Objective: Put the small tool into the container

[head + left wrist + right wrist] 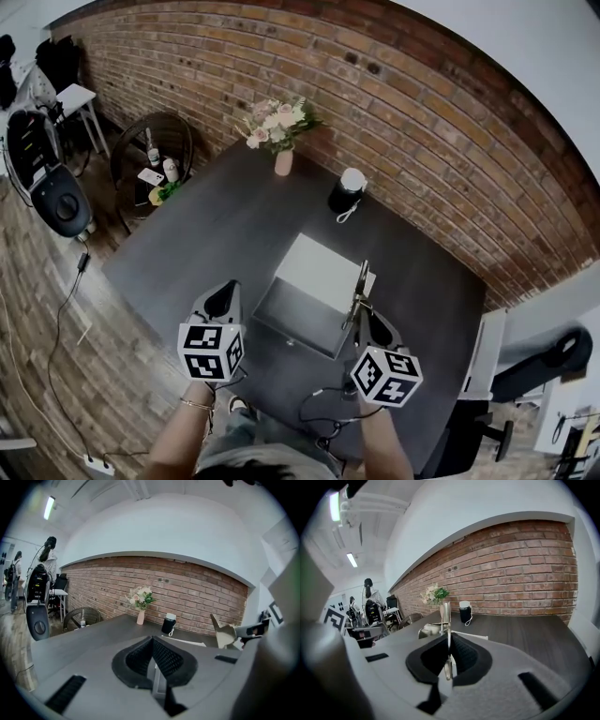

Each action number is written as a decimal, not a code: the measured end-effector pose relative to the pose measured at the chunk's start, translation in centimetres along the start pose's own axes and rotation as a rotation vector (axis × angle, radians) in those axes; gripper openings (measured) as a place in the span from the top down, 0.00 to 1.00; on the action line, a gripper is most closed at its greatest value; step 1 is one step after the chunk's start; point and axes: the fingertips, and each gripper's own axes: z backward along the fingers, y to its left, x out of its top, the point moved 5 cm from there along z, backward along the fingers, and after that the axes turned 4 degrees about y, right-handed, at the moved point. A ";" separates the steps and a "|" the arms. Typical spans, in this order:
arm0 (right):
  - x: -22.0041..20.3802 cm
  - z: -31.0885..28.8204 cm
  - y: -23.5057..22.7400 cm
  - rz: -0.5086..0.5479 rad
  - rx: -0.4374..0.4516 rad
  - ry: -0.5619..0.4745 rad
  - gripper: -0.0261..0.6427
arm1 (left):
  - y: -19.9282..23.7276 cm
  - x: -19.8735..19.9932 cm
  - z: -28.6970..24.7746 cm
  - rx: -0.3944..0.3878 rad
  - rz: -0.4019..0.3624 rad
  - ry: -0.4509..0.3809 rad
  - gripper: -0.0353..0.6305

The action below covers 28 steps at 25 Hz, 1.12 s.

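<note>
Right gripper (pixel 363 317) clamped on the lower end of the thin small tool (pixel 360 284), upright at the right edge of the open container (pixel 295 314); left gripper (pixel 222 298) closed, empty; risk: released here, tool likely strikes the rim and falls outside.

Dark table (pixel 216 234) with container (pixel 298 317), vase (pixel 283 163), jar (pixel 348 193)

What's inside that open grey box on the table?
From the head view, the box shows only a bare grey bottom. Its right corner is covered by the small tool clamped in the right gripper, so that part cannot be checked.
</note>
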 end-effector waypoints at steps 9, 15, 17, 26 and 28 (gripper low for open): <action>-1.3 -3.0 1.7 0.253 0.043 0.089 0.95 | 2.7 -1.5 0.7 0.065 0.035 0.021 0.95; -2.2 -4.3 3.4 0.369 0.091 0.133 0.96 | 4.1 -2.4 1.3 0.101 0.047 0.028 0.95; -2.6 -4.8 3.9 0.391 0.112 0.153 0.95 | 4.5 -2.5 1.5 0.115 0.055 0.026 0.95; -5.0 -6.9 5.6 0.502 0.214 0.252 0.95 | 6.8 -4.2 2.7 0.180 0.100 0.033 0.95; -5.4 -7.2 6.0 0.541 0.225 0.265 0.95 | 7.4 -4.5 2.9 0.196 0.111 0.033 0.95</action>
